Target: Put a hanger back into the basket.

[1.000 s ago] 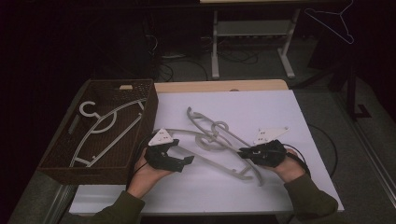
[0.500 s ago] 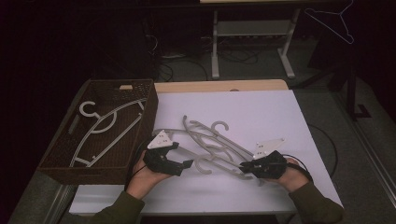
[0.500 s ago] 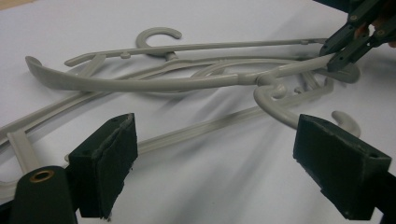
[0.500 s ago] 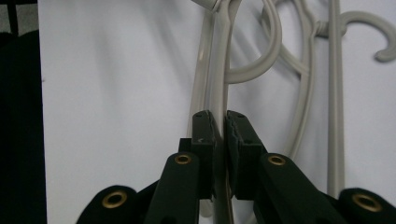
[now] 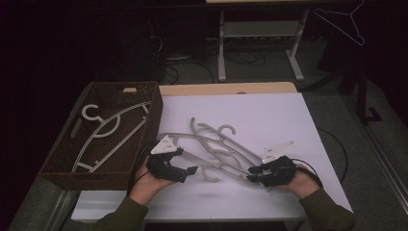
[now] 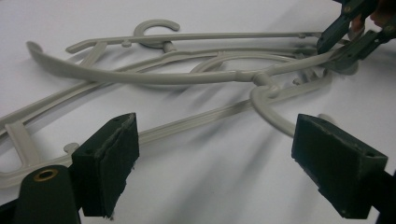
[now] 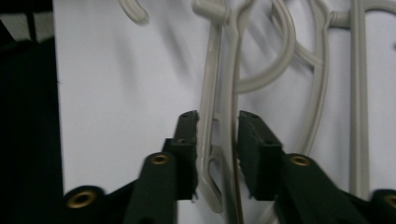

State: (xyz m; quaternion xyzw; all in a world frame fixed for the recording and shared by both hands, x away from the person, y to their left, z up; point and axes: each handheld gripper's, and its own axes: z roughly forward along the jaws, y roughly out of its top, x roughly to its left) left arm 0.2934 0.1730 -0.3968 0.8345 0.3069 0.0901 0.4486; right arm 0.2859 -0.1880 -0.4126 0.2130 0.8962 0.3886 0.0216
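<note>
Grey plastic hangers (image 5: 216, 149) lay tangled mid-tabletop (image 5: 269, 110), and the right gripper (image 7: 218, 126), at about four o'clock of the pile, had just been opening: its jaws stood slightly apart around one hanger's arm end, the left pad touching, the right clear. Lifting from so loose a hold could let it slip or drag the interlocked neighbours. At eight o'clock the left gripper (image 6: 215, 154) gaped wide, empty, beside the basket (image 5: 62, 168).
</note>
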